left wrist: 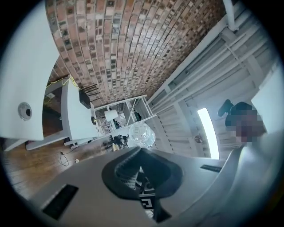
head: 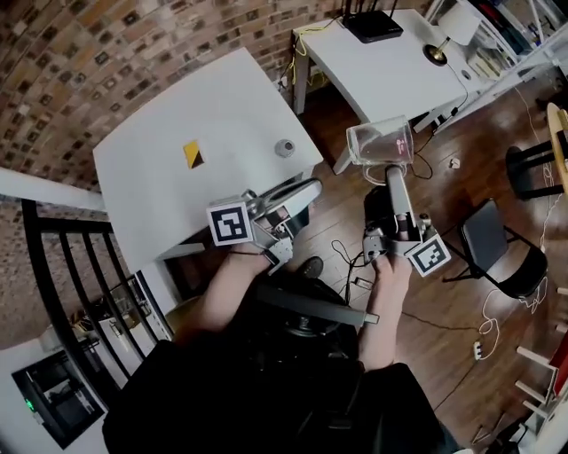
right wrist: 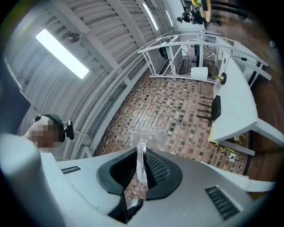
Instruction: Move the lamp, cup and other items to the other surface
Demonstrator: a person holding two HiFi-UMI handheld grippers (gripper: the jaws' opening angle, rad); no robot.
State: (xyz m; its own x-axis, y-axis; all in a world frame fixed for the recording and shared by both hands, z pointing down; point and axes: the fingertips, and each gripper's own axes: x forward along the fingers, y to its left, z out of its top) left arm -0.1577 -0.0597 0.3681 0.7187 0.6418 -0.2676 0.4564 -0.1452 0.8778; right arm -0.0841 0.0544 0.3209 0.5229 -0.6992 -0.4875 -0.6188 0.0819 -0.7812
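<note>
A clear glass cup [head: 381, 142] hangs in the air over the gap between the two white tables. My right gripper [head: 393, 170] is shut on its handle [right wrist: 141, 159], with the cup body [right wrist: 147, 135] just past the jaws. My left gripper [head: 309, 190] hovers at the near edge of the left table [head: 160, 195], shut with nothing between its jaws [left wrist: 141, 153]. The lamp [head: 446, 37], white shade on a brass base, stands on the far right table [head: 390, 75]. The left gripper view shows the cup [left wrist: 141, 135] and the lamp [left wrist: 109, 115] in the distance.
A yellow-and-black piece [head: 193, 153] and a small grey round item [head: 284, 147] lie on the left table. A black router [head: 373, 25] sits on the right table. A black chair [head: 501, 248] and cables lie on the wood floor. A black railing [head: 71, 266] stands at the left.
</note>
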